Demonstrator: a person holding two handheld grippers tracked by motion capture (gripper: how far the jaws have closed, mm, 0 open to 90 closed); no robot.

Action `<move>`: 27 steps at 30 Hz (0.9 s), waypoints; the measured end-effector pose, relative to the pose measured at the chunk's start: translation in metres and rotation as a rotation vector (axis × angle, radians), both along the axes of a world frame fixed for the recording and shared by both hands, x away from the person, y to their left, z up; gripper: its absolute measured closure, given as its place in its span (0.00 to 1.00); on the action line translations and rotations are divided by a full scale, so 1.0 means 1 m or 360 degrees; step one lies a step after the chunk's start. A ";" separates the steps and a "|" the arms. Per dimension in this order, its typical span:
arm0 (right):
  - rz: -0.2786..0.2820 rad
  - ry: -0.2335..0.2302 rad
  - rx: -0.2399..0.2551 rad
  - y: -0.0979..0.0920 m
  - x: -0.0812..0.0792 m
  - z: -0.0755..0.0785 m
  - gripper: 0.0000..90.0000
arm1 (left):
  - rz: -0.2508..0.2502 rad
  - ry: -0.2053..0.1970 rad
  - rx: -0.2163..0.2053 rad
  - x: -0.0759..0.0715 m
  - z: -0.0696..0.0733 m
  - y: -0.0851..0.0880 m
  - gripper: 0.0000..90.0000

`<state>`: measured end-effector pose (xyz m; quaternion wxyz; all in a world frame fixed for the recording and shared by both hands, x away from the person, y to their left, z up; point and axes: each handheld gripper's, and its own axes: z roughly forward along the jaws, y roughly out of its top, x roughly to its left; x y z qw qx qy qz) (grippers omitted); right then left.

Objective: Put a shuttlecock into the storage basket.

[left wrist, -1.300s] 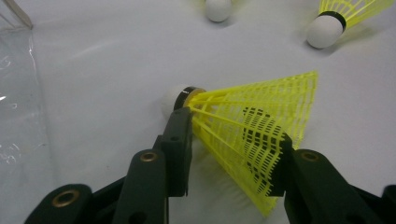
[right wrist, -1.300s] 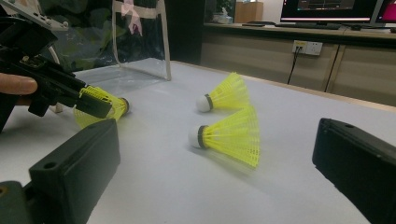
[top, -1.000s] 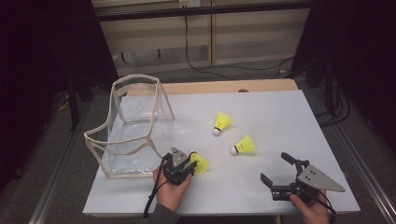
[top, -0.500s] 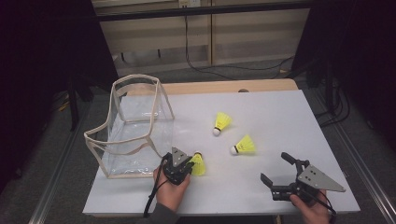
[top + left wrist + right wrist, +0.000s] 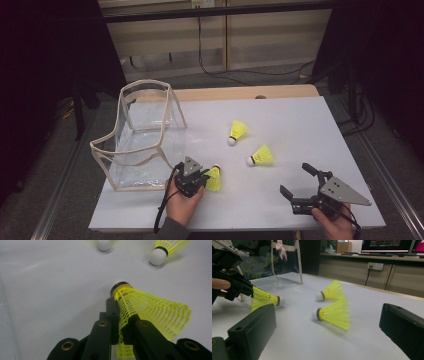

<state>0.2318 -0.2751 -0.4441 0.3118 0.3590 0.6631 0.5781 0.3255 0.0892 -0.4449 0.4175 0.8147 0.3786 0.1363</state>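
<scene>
At the near edge of the white table (image 5: 280, 120), the left gripper (image 5: 201, 179) has just closed its jaws on the yellow mesh skirt of a shuttlecock (image 5: 150, 310), which lies on its side on the tabletop just beside the clear bag (image 5: 145, 135); the left gripper view shows the net pinched flat between the two black jaws, with the cork end pointing away from them. To the right, also at the near edge, the right gripper (image 5: 299, 184) rests low over the table with its jaws spread wide and nothing between them. Farther out, near the middle of the table, lie two more shuttlecocks (image 5: 260, 156), close together but apart.
</scene>
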 end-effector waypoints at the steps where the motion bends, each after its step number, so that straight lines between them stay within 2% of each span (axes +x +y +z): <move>1: -0.0002 0.0002 0.0005 0.000 0.000 0.000 0.01 | -0.0007 0.0009 -0.0011 0.000 0.000 0.000 0.97; 9: -0.0001 0.0009 0.0011 -0.001 0.000 0.000 0.01 | -0.0074 0.0049 -0.0055 0.000 0.007 -0.002 0.97; 14: 0.0001 0.0002 0.0006 -0.001 0.000 0.000 0.01 | -0.0085 0.0079 -0.0073 0.001 0.010 -0.001 0.97; 27: 0.0001 0.0007 0.0010 -0.001 0.000 0.000 0.01 | -0.0112 0.0138 -0.0043 0.004 0.018 -0.003 0.97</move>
